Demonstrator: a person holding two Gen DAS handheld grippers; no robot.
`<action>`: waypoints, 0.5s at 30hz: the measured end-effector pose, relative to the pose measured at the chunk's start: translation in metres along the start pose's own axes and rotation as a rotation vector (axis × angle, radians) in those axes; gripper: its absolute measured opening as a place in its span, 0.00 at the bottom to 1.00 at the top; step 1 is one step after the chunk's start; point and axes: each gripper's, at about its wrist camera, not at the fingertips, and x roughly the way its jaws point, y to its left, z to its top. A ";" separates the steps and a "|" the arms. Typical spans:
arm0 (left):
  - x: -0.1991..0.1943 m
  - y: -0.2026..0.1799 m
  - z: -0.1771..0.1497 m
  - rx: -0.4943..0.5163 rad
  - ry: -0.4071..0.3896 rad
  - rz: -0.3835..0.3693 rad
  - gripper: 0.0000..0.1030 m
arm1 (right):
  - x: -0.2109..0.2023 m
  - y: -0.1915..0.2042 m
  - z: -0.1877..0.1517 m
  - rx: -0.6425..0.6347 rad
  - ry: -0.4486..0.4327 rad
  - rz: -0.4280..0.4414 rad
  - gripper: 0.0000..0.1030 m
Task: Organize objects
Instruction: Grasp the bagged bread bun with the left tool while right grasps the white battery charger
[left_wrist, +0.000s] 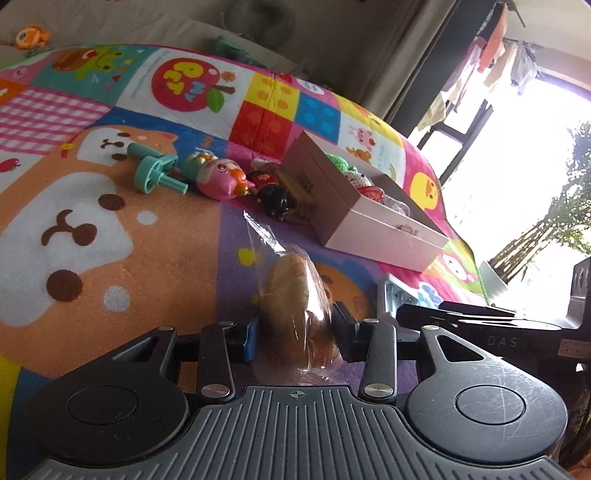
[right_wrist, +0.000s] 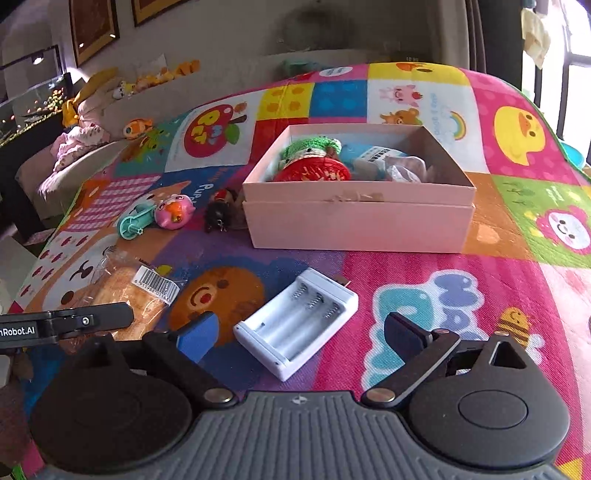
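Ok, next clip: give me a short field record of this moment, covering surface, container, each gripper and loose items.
surface: colourful cartoon-print play mat
container: open pale pink cardboard box, already holding a red-and-green crocheted toy and other small items
left gripper: closed on a clear-plastic-wrapped bread roll
right gripper: open, jaws either side of a white plastic battery charger, pads not touching it
loose items: teal plastic toy, pink round animal toy, small black figure, all beside the box on the mat
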 end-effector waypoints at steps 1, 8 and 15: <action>0.000 0.001 0.000 -0.003 -0.003 -0.002 0.43 | 0.003 0.003 0.000 -0.011 0.003 -0.011 0.94; 0.000 0.007 0.000 -0.038 0.002 -0.026 0.43 | 0.002 -0.007 -0.009 -0.034 0.013 -0.135 0.94; 0.001 0.009 -0.001 -0.055 0.001 -0.035 0.44 | -0.001 -0.021 -0.006 0.040 0.019 -0.073 0.91</action>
